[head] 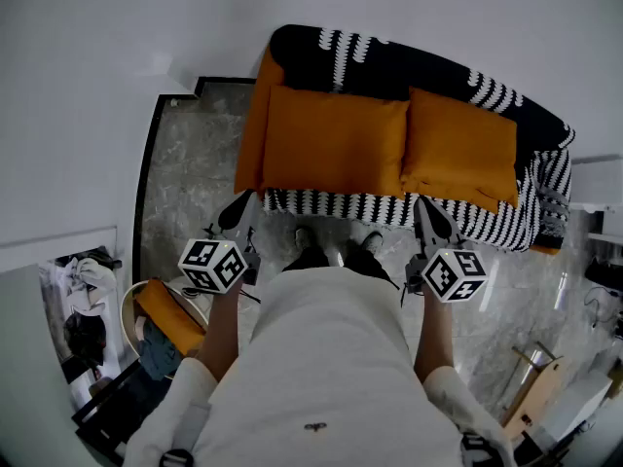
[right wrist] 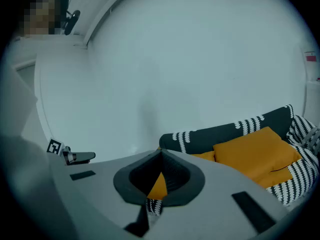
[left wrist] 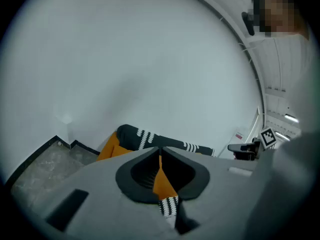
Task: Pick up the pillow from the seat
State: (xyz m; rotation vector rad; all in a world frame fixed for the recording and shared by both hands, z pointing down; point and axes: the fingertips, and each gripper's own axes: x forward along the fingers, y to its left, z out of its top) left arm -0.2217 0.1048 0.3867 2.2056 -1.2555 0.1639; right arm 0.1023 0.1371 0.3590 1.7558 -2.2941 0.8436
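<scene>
Two orange pillows lie side by side on the seat of a black-and-white patterned sofa (head: 428, 71): the left pillow (head: 336, 142) and the right pillow (head: 462, 149). My left gripper (head: 238, 210) hangs shut and empty just before the sofa's front edge, below the left pillow's near left corner. My right gripper (head: 425, 207) is shut and empty too, in front of the right pillow's near edge. Neither touches a pillow. In the right gripper view the right pillow (right wrist: 255, 154) lies to the right of the shut gripper (right wrist: 161, 154). Orange fabric (left wrist: 162, 181) shows behind the shut left gripper (left wrist: 160, 151).
An orange side cushion (head: 255, 115) stands at the sofa's left end. A grey marble floor (head: 190, 183) with a black border runs left of it. A round stool with an orange item (head: 165, 314) and clutter (head: 83, 300) sit at lower left; wooden pieces (head: 540, 377) at lower right.
</scene>
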